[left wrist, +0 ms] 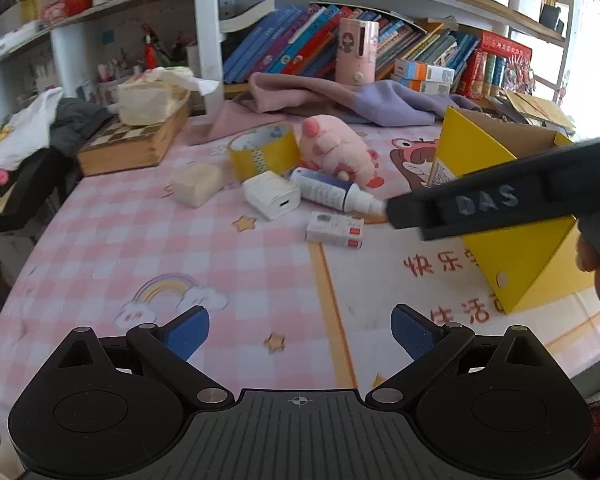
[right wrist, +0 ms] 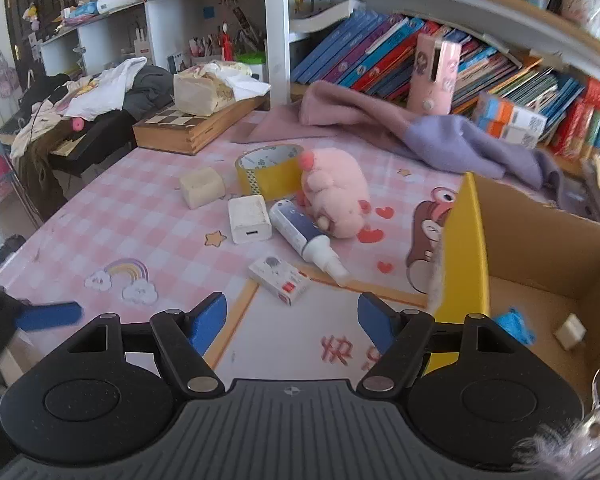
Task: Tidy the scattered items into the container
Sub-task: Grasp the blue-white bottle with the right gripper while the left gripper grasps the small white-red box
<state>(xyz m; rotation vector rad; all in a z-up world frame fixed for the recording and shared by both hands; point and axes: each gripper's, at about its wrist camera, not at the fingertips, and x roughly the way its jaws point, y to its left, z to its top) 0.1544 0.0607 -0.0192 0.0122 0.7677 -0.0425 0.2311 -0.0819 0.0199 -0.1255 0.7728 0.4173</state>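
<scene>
A charger [right wrist: 249, 219] lay left of a spray bottle [right wrist: 300, 232] on the desk [right wrist: 140, 208], tape roll [right wrist: 269, 169] behind them, cardboard box [right wrist: 540, 256] at right.

Two chargers [right wrist: 249, 219] [right wrist: 569, 331], one tape roll [right wrist: 269, 170].

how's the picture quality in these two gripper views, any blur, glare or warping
Left wrist view: shelves bow from fisheye; window glare at the right edge; the right hand-held gripper crossing is slightly soft. Right wrist view: same bowing; the yellow cardboard box and grey fluffy thing near the lens look blurred.
</scene>
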